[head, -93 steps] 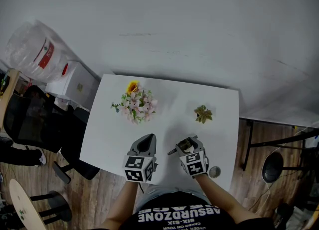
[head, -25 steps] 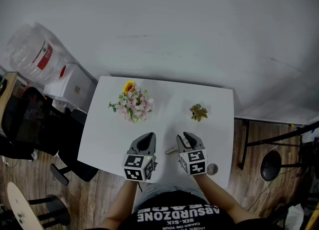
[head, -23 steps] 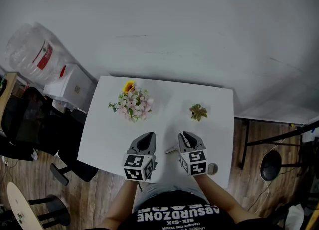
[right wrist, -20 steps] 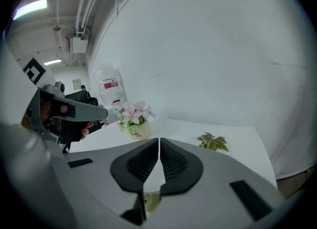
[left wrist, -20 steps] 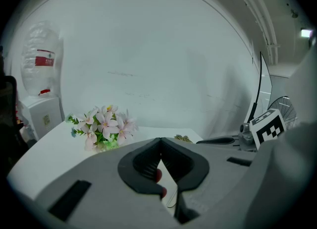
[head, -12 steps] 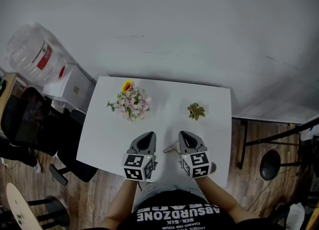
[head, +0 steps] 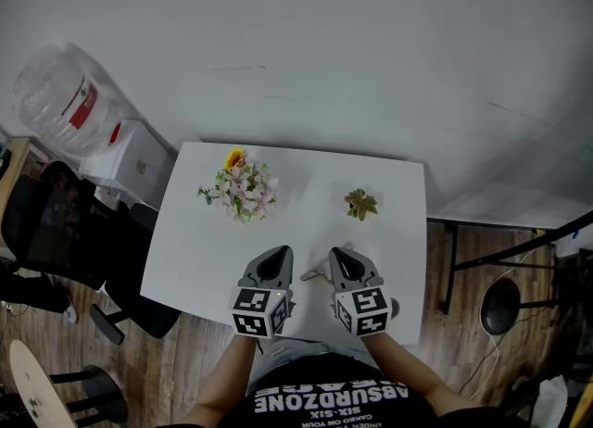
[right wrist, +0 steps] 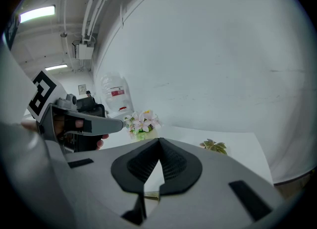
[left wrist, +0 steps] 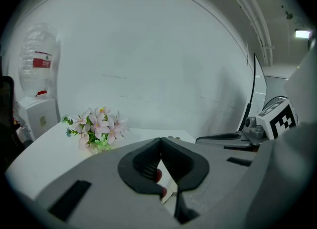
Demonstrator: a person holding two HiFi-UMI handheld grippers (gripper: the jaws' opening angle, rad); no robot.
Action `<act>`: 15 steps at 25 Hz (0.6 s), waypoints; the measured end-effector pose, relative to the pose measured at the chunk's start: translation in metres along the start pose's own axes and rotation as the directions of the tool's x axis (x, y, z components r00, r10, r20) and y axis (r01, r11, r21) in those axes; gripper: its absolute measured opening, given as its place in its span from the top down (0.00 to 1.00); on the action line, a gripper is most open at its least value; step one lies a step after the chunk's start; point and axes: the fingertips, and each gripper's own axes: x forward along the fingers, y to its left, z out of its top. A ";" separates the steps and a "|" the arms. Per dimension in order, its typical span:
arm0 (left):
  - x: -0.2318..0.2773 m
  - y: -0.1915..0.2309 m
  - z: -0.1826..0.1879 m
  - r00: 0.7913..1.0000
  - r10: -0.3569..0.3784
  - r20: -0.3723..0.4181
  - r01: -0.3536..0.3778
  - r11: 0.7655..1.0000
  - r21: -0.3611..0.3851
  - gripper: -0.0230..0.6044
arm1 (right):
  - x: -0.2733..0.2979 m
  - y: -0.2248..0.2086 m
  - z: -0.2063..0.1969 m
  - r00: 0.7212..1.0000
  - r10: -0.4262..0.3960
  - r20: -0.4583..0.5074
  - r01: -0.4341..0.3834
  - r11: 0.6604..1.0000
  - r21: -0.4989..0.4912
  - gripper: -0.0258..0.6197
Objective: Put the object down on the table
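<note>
Right gripper point(head: 341, 256) closed; grey object point(head: 311, 274) lies just left.

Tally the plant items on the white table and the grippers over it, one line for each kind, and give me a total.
Flower bunch: 1
Leafy sprig: 1
Grippers: 2, the left gripper and the right gripper
Total: 4

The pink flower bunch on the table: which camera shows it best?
The left gripper view: the flower bunch sits nearest there, petals and green leaves distinct. The head view shows the bunch small from above; the right gripper view shows the bunch small and far off.
</note>
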 end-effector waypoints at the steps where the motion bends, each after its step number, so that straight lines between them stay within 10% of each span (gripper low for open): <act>1: -0.001 -0.001 0.000 1.000 -0.001 0.002 0.001 1.000 0.000 0.96 | -0.002 0.001 0.000 1.000 0.002 0.002 -0.002 1.000 0.000 0.96; 15: -0.015 -0.022 -0.006 1.000 -0.013 0.008 0.013 1.000 0.007 0.96 | -0.021 0.010 -0.003 1.000 0.017 0.008 -0.017 1.000 -0.004 0.96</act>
